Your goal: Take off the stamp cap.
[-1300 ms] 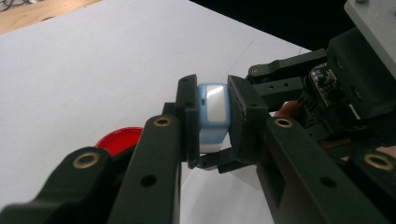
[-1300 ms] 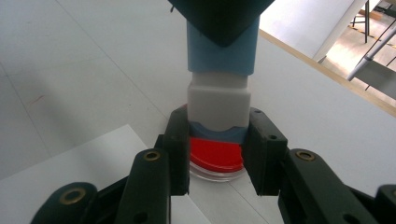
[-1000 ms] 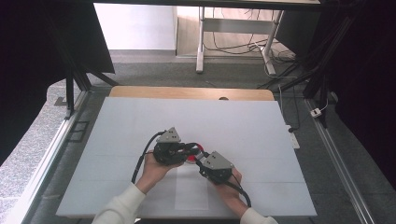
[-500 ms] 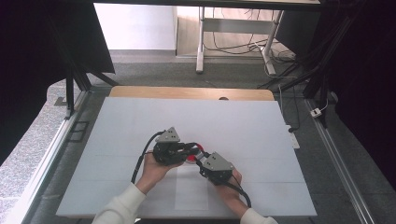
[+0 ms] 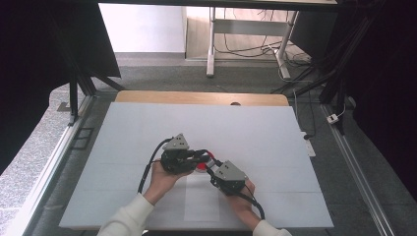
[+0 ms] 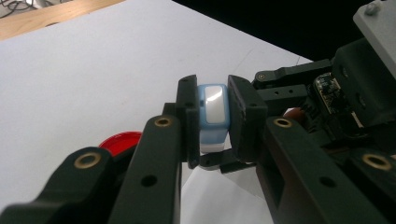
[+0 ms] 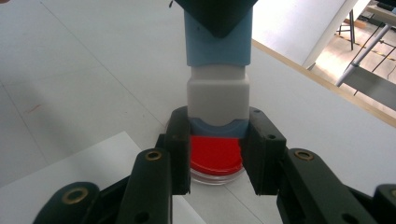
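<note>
A small blue and white block point(image 7: 217, 95) hangs just above a red round disc point(image 7: 215, 156) in a clear dish on the white table. My right gripper point(image 7: 217, 135) is shut on the block's lower, pale blue end. My left gripper point(image 6: 212, 100) is shut on the upper blue part of the block point(image 6: 211, 133), whose white face shows between the jaws. From the high view, the left gripper point(image 5: 202, 155) and the right gripper point(image 5: 211, 167) meet tip to tip over the red disc point(image 5: 200, 167), each held in a hand. The red disc point(image 6: 119, 141) peeks out beside the left jaw.
The white table top point(image 5: 147, 128) ends in a wooden strip point(image 5: 196, 97) at the far edge. A white paper sheet point(image 5: 201, 201) lies under the hands near the front edge. Metal frame rails run along both sides of the table.
</note>
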Demonstrator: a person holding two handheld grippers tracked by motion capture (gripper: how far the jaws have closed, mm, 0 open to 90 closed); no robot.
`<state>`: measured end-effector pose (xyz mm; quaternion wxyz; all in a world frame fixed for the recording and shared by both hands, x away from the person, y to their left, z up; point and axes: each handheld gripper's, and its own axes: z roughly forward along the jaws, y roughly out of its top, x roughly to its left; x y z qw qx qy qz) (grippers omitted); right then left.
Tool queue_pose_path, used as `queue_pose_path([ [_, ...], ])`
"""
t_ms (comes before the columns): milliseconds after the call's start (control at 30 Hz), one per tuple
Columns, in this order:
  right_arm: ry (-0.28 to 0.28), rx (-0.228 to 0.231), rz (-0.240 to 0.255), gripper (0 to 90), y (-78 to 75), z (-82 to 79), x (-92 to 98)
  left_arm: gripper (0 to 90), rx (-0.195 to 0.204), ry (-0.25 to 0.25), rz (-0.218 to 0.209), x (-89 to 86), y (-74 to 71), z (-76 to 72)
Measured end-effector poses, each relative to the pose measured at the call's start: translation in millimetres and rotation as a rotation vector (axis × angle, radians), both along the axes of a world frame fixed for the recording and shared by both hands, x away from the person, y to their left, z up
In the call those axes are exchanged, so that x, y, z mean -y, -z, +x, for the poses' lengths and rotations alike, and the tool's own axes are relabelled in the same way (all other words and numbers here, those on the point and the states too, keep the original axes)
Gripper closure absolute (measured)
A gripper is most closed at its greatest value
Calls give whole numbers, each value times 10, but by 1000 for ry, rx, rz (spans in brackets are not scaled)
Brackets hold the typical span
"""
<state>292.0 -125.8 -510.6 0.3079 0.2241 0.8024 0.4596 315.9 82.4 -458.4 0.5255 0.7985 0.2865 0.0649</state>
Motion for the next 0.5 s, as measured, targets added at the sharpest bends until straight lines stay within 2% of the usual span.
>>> queue_pose_path([
  [167,-3,6,3,647,1,-2,2,751,-2,0,-1,-6,-4,-1],
  [500,-22,23,-33,648,-16,12,18,750,-13,3,-7,-23,-5,10],
])
